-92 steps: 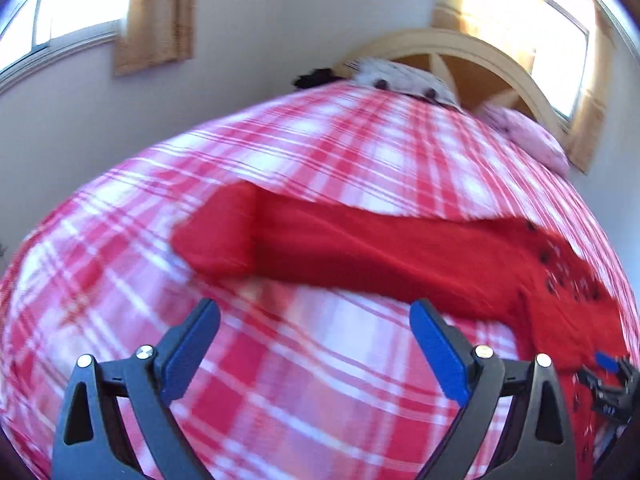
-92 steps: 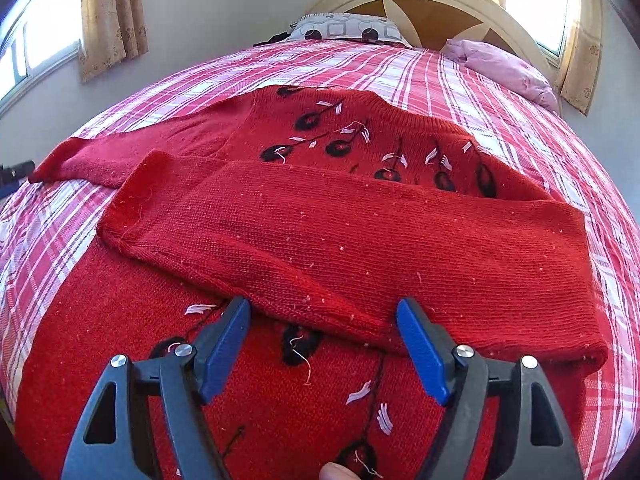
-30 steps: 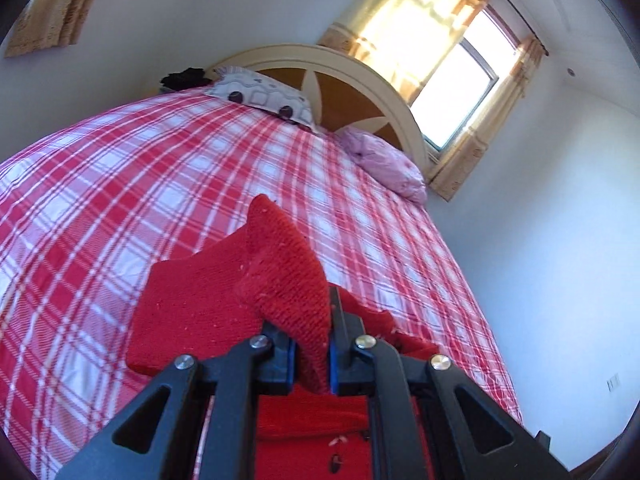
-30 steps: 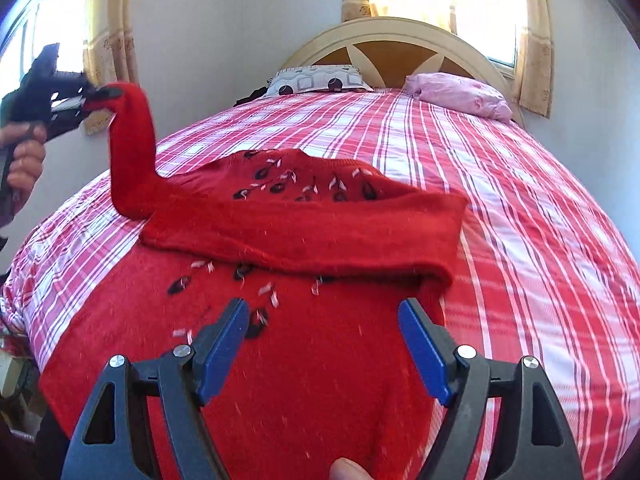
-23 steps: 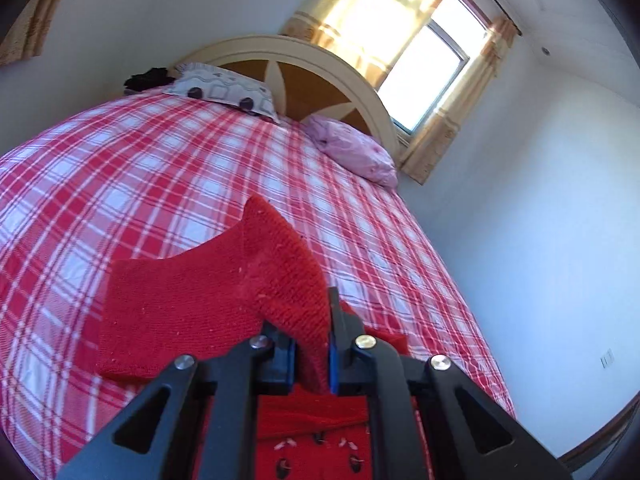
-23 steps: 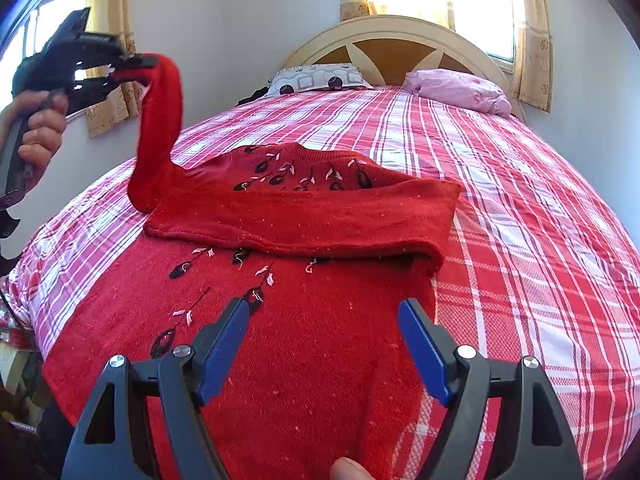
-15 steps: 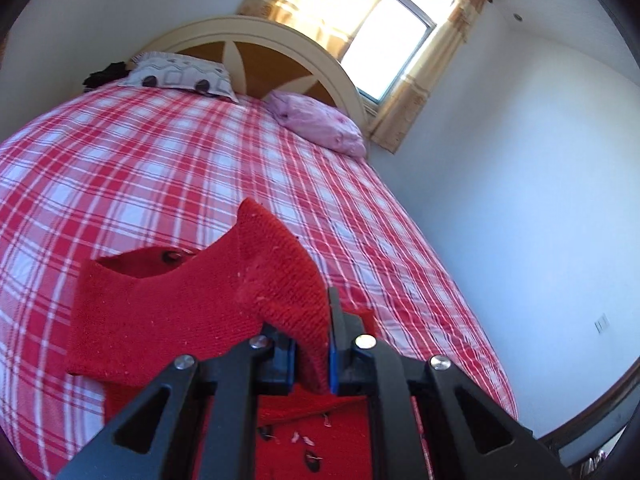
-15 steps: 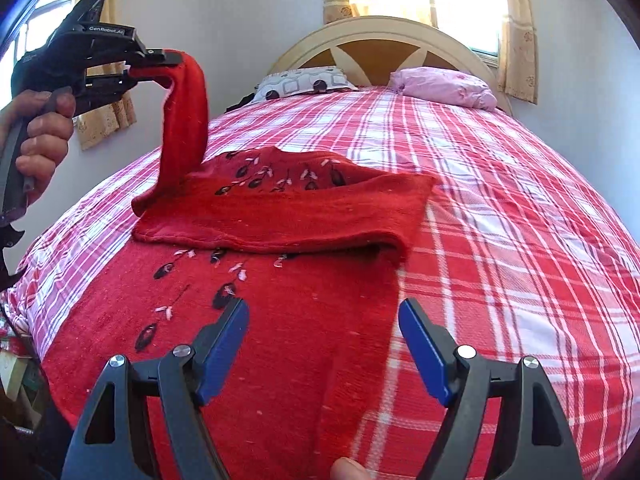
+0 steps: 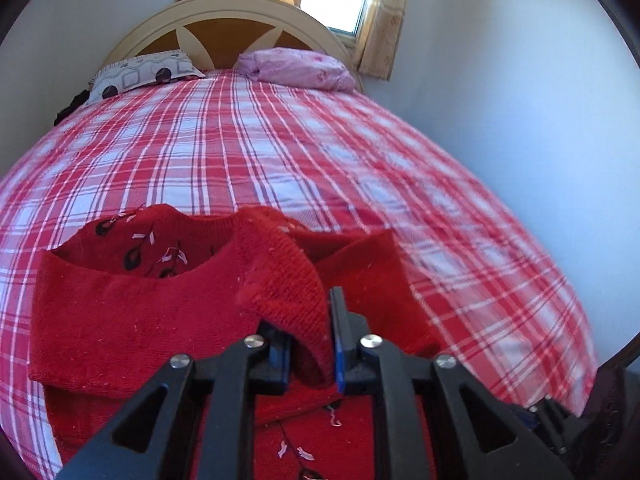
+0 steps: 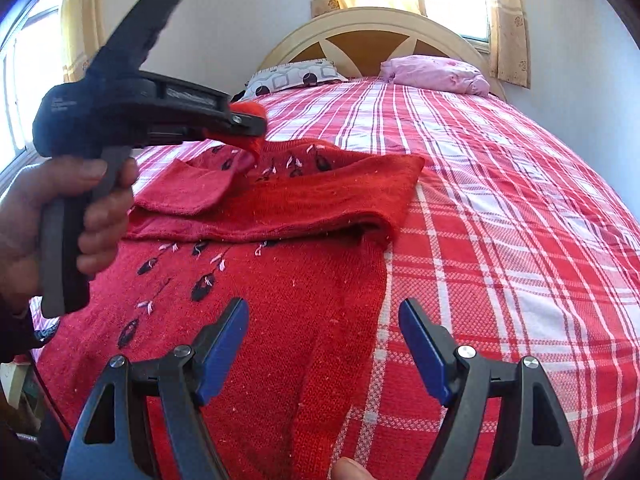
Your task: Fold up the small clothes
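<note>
Sleeve [image 9: 288, 280] in left tongs [image 9: 310, 354]

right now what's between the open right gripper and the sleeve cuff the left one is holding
In the right wrist view, the sweater's embroidered front and the folded sleeve lie between the right gripper and the left gripper's cuff.

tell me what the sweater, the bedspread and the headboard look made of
Sweater: a chunky red knit, likely wool or acrylic; ribbed loops and fuzz show.
Bedspread: woven plaid cloth, probably cotton; matte, with visible weave.
Headboard: looks like painted wood, cream frame around brown panels, slightly glossy.
</note>
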{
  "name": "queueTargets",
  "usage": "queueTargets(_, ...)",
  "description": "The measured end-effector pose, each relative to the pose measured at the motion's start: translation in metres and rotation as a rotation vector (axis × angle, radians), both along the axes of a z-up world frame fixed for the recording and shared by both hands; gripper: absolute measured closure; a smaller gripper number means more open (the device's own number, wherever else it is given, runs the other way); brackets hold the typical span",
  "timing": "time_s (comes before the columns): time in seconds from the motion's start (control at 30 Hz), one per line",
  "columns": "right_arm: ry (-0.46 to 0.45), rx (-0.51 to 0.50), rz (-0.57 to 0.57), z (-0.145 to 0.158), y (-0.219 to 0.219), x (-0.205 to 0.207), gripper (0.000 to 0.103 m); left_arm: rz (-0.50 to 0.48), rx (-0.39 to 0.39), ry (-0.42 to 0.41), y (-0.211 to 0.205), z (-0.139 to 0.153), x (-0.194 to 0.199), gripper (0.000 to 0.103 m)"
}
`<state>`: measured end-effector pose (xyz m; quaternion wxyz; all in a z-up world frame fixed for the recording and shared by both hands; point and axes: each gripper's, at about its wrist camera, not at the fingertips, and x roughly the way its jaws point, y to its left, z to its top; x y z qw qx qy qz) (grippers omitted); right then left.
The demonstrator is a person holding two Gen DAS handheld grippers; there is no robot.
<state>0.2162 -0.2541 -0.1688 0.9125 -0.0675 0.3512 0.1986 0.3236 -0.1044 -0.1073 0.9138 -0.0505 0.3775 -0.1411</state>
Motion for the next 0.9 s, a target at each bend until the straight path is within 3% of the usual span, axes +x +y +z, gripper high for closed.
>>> queueTargets(0.1, 0.001, -0.017, 0.002, -0.004, 0.001, 0.0, 0.025, -0.018, 0.06, -0.031, -0.001, 0.0, -0.006, 0.049)
queueTargets(0.13, 0.004, -0.016, 0.002, -0.006, 0.0, 0.001, 0.025, -0.014, 0.09, -0.054, 0.0, 0.002, -0.012, 0.034)
queueTargets(0.27, 0.015, -0.017, -0.001, -0.01, 0.0, 0.001, 0.025, -0.003, 0.188, -0.124, 0.032, 0.002, -0.033, 0.018)
queueTargets(0.47, 0.018, -0.01, -0.021, -0.006, -0.003, 0.004, 0.025, 0.171, 0.381, -0.094, 0.116, -0.027, -0.053, 0.014)
queueTargets(0.53, 0.011, -0.013, -0.034, 0.001, -0.003, 0.005, 0.025, 0.224, 0.414, -0.064, 0.14, -0.04, -0.054, 0.014)
queueTargets(0.7, 0.002, -0.025, -0.039, 0.025, 0.009, 0.017, 0.025, 0.258, 0.398, 0.044, 0.167, -0.068, -0.041, 0.014)
queueTargets(0.9, 0.045, -0.105, -0.002, 0.047, 0.036, 0.045, 0.025, 0.306, 0.259, 0.096, 0.189, -0.085, -0.035, 0.005)
